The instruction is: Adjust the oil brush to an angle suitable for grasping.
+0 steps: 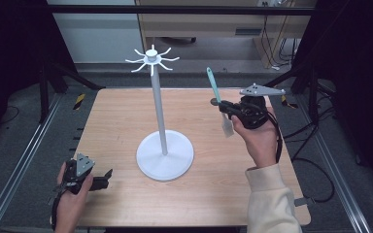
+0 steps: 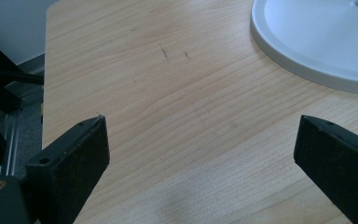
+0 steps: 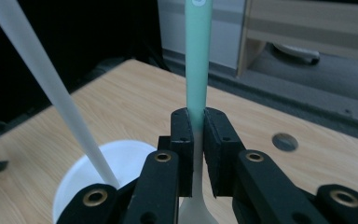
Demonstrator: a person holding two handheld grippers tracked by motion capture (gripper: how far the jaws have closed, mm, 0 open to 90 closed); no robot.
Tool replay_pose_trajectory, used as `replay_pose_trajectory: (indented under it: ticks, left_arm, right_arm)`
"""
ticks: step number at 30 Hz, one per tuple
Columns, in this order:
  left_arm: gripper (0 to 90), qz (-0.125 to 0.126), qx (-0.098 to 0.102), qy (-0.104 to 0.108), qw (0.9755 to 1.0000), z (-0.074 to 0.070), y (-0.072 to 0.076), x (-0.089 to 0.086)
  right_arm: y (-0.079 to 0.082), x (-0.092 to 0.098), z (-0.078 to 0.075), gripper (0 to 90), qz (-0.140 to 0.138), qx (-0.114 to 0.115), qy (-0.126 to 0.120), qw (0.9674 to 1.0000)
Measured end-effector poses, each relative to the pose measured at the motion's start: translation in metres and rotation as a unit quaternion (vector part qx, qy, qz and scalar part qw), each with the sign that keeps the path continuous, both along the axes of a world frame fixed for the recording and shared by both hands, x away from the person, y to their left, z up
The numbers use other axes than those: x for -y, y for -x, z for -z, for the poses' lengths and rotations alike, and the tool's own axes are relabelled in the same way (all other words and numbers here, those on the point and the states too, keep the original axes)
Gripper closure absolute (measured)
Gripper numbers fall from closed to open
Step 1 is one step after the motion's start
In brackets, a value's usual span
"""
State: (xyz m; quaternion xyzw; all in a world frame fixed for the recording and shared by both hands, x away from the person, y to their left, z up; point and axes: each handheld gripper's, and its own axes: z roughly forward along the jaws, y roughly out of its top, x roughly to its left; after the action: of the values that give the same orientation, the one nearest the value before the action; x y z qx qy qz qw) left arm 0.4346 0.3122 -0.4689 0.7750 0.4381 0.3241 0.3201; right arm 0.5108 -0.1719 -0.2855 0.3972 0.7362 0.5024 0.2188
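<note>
The right gripper [image 1: 222, 105], jaws clamped on a green-handled spatula [image 1: 213, 86] held upright above the table [image 1: 116, 116], should lift its handle hole onto a hook of the white stand [image 1: 158, 109], while the left gripper [image 1: 108, 174] rests open

The high view is looking forward and down over the whole table [image 1: 126, 116] from well above. The left gripper view is skimming low and close across the tabletop toward the stand's white base [image 2: 317, 46]. The right gripper view is facing the far edge, sharing that base [image 3: 121, 158].
</note>
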Motion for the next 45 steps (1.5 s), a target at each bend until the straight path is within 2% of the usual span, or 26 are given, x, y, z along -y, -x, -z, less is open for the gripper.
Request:
replay_pose_trajectory:
  ticks: [2,10,16,19,29,45]
  left_arm:
    - [2.9,-0.001,0.000,0.003,1.0000,0.000,0.000,0.001]
    - [2.9,0.004,0.004,0.003,1.0000,-0.001,0.000,0.002]
    - [2.9,0.010,0.003,0.002,0.9999,-0.001,0.000,0.004]
    - [2.9,0.009,0.002,0.004,0.9999,0.000,-0.001,0.004]
    - [2.9,0.014,-0.001,-0.002,0.9999,0.001,-0.002,0.007]
    - [2.9,0.013,0.000,-0.005,0.9999,0.001,-0.001,0.008]
  right_arm:
    - [0.002,-0.002,-0.001,82.6,-0.008,0.010,-0.014,0.9998]
    - [0.007,-0.008,-0.003,82.6,-0.011,0.020,0.001,0.9997]
    - [0.015,-0.013,-0.006,82.6,-0.022,0.027,-0.005,0.9994]
    - [0.016,-0.015,-0.007,82.6,-0.025,0.029,0.000,0.9992]
    - [0.020,-0.018,-0.008,82.6,-0.035,0.034,-0.005,0.9988]
    - [0.031,-0.013,-0.021,82.6,-0.044,0.057,-0.014,0.9973]
